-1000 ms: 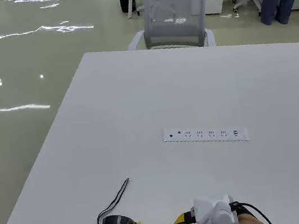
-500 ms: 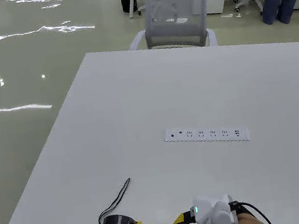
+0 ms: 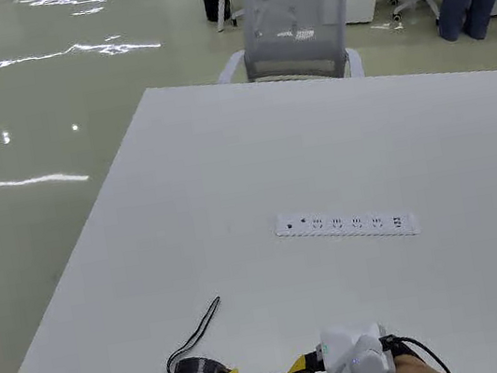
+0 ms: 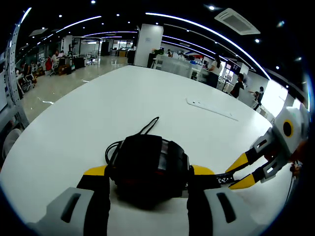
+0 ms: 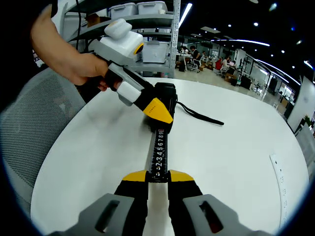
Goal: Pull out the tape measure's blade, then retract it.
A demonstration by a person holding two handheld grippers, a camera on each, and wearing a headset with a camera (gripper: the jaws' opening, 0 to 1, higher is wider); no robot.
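At 6 o'clock, the right gripper (image 5: 158, 175) has its yellow-tipped jaws pinched on the black blade (image 5: 158, 152), whose white numerals run toward 12 o'clock. The blade ends at the black tape measure (image 5: 165, 94) just above centre. The left gripper (image 5: 158, 107), coming in from 10 o'clock, presses a yellow jaw tip against its side, held by a hand (image 5: 81, 64). A black strap (image 5: 199, 116) trails toward 3 o'clock across the white table (image 5: 226, 162). A power strip (image 5: 277, 169) lies at 4 o'clock and a mesh chair (image 5: 29, 142) at 8 o'clock.

One tape measure (image 4: 147, 160), one left gripper (image 4: 148, 171), one right gripper (image 5: 158, 175), one power strip (image 3: 346, 224), one table (image 3: 227, 171).
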